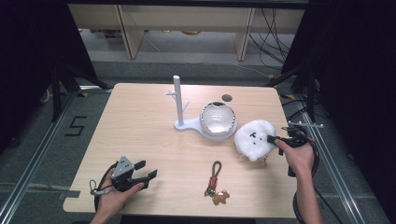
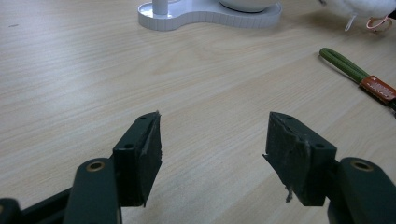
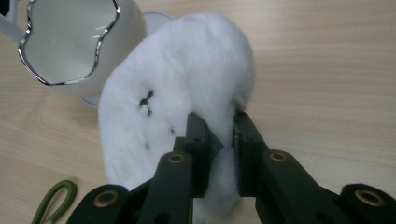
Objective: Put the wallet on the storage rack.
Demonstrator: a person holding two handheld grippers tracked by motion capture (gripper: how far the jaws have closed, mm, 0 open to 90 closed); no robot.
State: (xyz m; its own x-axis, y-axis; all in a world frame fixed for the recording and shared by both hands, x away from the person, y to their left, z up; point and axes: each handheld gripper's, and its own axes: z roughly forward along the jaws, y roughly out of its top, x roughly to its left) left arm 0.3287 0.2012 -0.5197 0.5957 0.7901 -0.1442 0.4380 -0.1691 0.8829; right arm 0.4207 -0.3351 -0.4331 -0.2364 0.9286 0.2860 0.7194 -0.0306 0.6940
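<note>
**Keeping the plush firmly pinched at its edge**

My right hand-held gripper is clamped on the rim of the round white fluffy plush with a small stitched black face, its 2 jaws nearly together with fur squeezed between them. The plush sits at the right side of the pale wooden surface, just beside the white egg-shaped bowl with a jagged silver rim on its white stand with an upright peg. I judge the hold to be shallow, on fur more than body, so any lift should be slow and straight up, with the jaws kept tight and the plush steered clear of the bowl's rim. The plush looks soft, light and easily squashed; a thin cord and small ring hang from its underside.

My left hand-held gripper rests at the near left, jaws wide and holding nothing. Between the 2 lies an olive-green loop keyring with a small brown charm.
</note>
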